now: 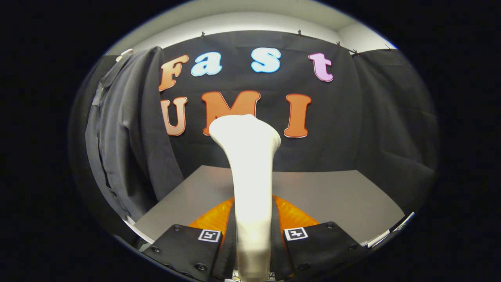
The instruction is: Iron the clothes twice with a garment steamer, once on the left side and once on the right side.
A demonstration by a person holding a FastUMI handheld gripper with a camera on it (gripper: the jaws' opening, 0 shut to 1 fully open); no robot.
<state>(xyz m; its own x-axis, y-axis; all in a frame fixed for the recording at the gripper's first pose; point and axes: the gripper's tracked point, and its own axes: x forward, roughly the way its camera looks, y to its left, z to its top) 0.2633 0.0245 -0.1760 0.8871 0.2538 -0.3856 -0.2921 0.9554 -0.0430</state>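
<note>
While the gripper point(252, 239) sits above the grey table point(332, 196), both fingers point(188, 246) press on the white steamer point(250, 164) handle between them. Steamer head points up and ahead. Dark shirt point(125, 137) hangs beyond, left of the fingers, apart from the steamer.

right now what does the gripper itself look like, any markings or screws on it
The gripper has two broad, flat finger plates, one on each side of the view's lower middle. Each plate carries a small square white tag with a black pattern near its inner top corner, and round screw heads dot the plates' faces and edges. No cables can be seen.
</note>
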